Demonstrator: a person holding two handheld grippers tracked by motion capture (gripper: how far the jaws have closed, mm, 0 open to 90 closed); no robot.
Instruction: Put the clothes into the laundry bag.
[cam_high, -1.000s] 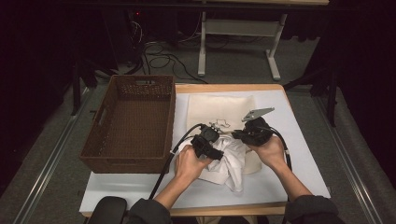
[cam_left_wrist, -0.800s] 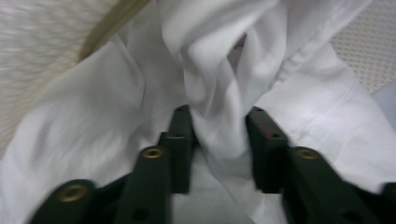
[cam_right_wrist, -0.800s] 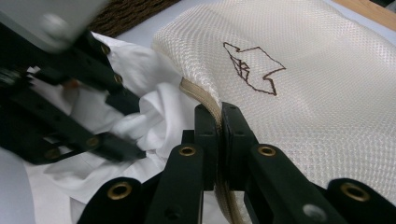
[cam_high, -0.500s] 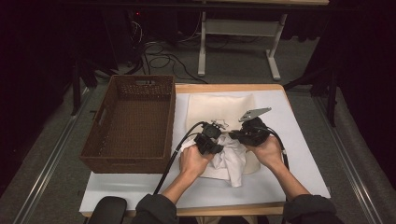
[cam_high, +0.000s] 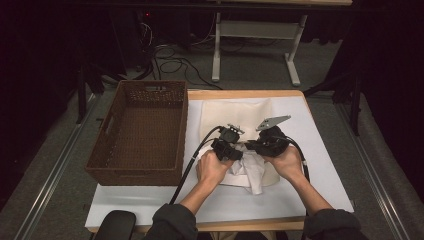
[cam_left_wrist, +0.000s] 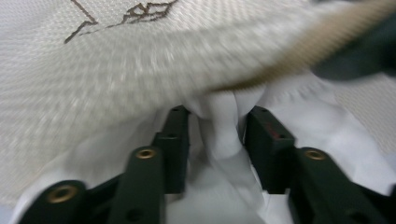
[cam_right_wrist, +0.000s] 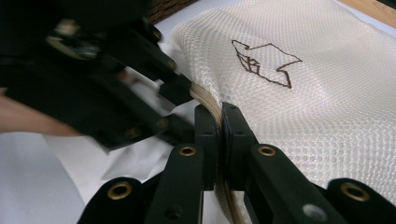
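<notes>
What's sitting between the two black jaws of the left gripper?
A fold of white cloth, bunched under the mesh laundry bag, stands between the left gripper jaws, in the left gripper view.

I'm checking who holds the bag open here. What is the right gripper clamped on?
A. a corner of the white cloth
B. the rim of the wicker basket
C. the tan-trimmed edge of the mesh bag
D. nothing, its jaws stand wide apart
C: in the right gripper view the right gripper has its jaws pressed together on the tan edge band of the mesh bag.
</notes>
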